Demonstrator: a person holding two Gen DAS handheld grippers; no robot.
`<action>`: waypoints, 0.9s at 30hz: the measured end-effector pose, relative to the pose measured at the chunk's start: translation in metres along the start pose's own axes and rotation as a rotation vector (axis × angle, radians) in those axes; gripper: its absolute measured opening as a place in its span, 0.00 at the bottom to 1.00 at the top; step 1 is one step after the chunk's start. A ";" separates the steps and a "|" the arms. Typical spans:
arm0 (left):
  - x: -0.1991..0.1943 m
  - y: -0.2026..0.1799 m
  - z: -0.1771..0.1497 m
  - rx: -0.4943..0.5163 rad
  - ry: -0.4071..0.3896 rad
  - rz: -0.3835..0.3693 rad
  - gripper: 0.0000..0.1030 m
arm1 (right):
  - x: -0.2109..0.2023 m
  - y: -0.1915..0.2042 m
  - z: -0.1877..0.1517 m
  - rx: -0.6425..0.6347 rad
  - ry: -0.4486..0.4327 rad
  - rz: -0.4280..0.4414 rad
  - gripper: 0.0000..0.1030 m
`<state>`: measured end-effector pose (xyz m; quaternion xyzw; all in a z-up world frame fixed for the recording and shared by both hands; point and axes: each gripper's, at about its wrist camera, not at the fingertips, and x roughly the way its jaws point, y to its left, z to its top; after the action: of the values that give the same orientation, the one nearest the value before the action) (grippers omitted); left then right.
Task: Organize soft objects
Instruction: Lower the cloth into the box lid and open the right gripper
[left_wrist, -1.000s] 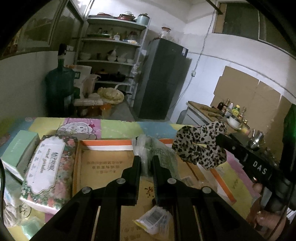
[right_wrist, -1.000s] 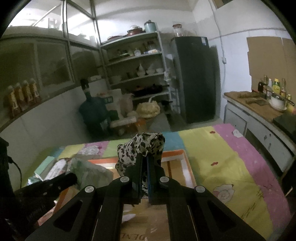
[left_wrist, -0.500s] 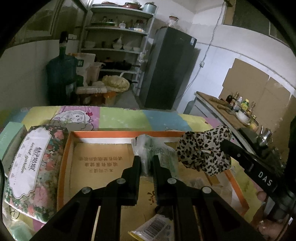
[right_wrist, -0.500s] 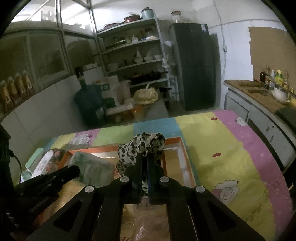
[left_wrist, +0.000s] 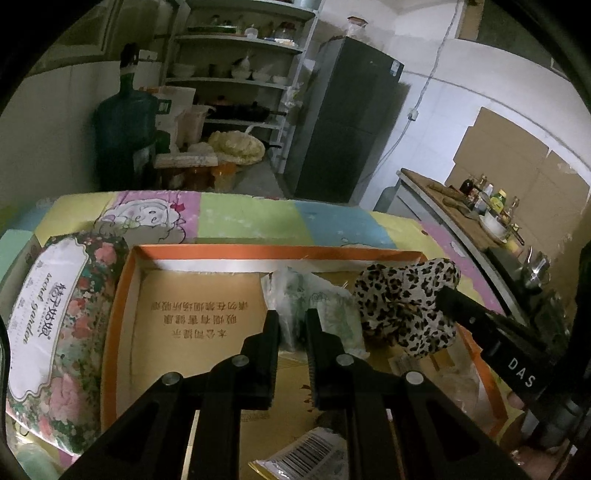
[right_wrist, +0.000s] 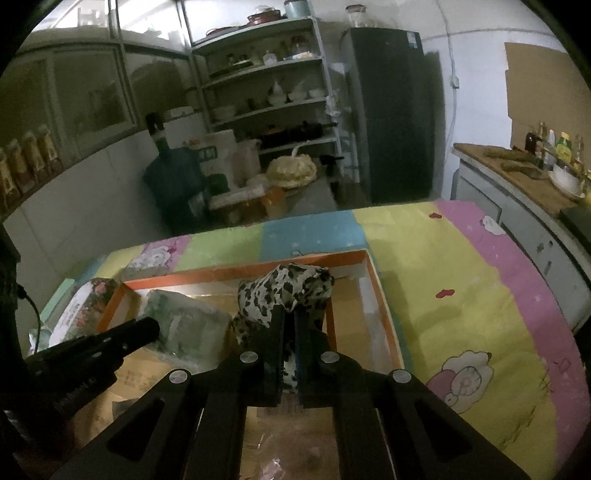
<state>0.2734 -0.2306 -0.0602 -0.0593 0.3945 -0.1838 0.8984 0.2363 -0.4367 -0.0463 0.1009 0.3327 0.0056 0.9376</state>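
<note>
Right wrist view: right gripper (right_wrist: 290, 317) clamped on leopard-print scrunchie (right_wrist: 284, 291) at frame centre over orange-rimmed box (right_wrist: 236, 274), left gripper (left_wrist: 291, 319) pinching green-white tissue pack (left_wrist: 314, 306), probably also airborne; lower both well inside the rim before releasing.

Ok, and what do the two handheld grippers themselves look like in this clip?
Both are matte black. The left gripper and right gripper each have two flat, blocky fingers on angular open-frame links with round silver pivot screws. Seen from the left wrist camera, the right one's side carries white "DAS" lettering. A thin black cable loops at the left edge of the right wrist view. No sleeves show.
</note>
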 end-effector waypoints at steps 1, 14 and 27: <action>0.001 0.000 0.000 -0.003 0.001 0.000 0.14 | 0.002 0.000 0.000 0.001 0.004 -0.002 0.07; -0.001 -0.002 -0.001 0.012 -0.017 0.044 0.52 | 0.008 -0.006 -0.002 0.017 0.025 -0.028 0.27; -0.022 -0.002 0.001 0.025 -0.081 0.055 0.71 | -0.004 -0.005 -0.004 0.033 -0.003 -0.041 0.46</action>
<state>0.2599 -0.2246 -0.0444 -0.0444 0.3571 -0.1615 0.9189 0.2307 -0.4416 -0.0480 0.1094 0.3331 -0.0190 0.9363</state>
